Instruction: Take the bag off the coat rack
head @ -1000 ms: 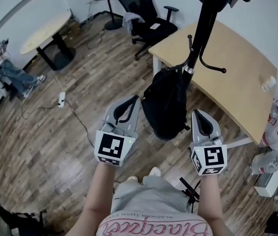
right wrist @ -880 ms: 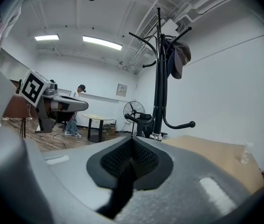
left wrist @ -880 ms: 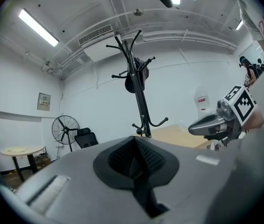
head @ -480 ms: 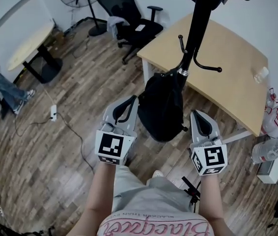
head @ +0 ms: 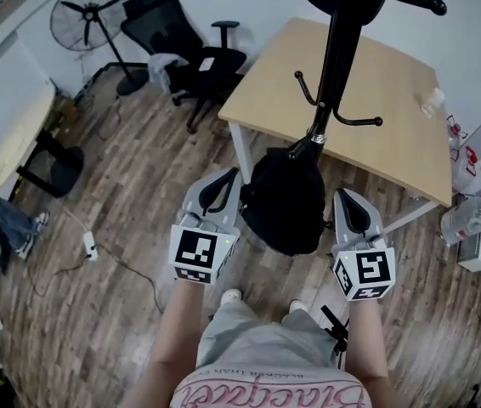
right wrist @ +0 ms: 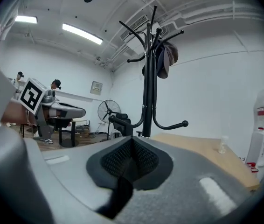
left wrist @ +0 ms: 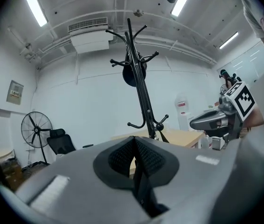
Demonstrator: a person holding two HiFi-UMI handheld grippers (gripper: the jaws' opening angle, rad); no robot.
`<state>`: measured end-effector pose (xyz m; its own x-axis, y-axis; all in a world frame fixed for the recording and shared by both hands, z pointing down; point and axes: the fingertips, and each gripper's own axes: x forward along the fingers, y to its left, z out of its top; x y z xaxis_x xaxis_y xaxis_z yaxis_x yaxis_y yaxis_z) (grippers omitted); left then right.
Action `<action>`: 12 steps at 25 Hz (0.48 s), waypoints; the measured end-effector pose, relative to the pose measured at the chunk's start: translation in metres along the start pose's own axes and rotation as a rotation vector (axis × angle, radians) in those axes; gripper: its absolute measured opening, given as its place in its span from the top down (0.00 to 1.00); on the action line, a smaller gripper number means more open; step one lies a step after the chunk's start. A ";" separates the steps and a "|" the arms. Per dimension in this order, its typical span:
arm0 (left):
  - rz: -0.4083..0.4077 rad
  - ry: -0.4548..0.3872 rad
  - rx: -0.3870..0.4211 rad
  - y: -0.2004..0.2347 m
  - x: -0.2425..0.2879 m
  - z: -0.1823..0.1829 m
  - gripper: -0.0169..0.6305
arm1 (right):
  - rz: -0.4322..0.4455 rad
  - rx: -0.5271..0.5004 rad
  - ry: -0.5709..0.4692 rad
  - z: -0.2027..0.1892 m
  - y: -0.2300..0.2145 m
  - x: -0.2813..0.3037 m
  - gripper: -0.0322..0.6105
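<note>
A black bag hangs by its strap from a low hook of the black coat rack, just ahead of me in the head view. My left gripper is held to the bag's left, shut and empty. My right gripper is to the bag's right, also shut with nothing between its pads. Neither touches the bag. In the left gripper view the coat rack rises above the closed jaws. In the right gripper view the coat rack stands ahead with a dark item on a top hook.
A light wooden table stands behind the rack. A black office chair and a floor fan are at the far left. Water bottles and boxes stand at the right. A cable and power strip lie on the wood floor.
The view has shifted forward toward the rack: bag and rack sit more centred between the grippers, and the seated person at left has slid out of view. Both grippers stay shut.
</note>
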<state>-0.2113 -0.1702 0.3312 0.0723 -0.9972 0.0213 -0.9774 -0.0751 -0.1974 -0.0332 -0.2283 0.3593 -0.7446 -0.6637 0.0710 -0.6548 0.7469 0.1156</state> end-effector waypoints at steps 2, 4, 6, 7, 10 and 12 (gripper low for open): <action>-0.045 -0.008 -0.011 0.006 0.008 -0.003 0.95 | -0.047 0.018 -0.004 0.002 -0.001 0.001 0.95; -0.104 -0.017 -0.023 0.010 0.017 -0.006 0.95 | -0.096 0.040 -0.009 0.005 -0.002 0.001 0.95; -0.154 -0.030 -0.028 0.012 0.023 -0.007 0.95 | -0.144 0.044 -0.009 0.007 -0.001 -0.001 0.95; -0.175 -0.039 -0.026 0.013 0.025 -0.008 0.95 | -0.168 0.042 -0.007 0.008 0.000 -0.002 0.95; -0.230 -0.062 -0.017 0.016 0.033 -0.008 0.95 | -0.222 0.038 0.001 0.008 0.004 -0.004 0.89; -0.267 -0.070 -0.024 0.018 0.037 -0.010 0.95 | -0.244 0.029 0.012 0.007 0.009 -0.004 0.84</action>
<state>-0.2280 -0.2087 0.3386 0.3404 -0.9403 0.0009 -0.9265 -0.3356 -0.1704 -0.0369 -0.2189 0.3534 -0.5627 -0.8247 0.0559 -0.8185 0.5654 0.1023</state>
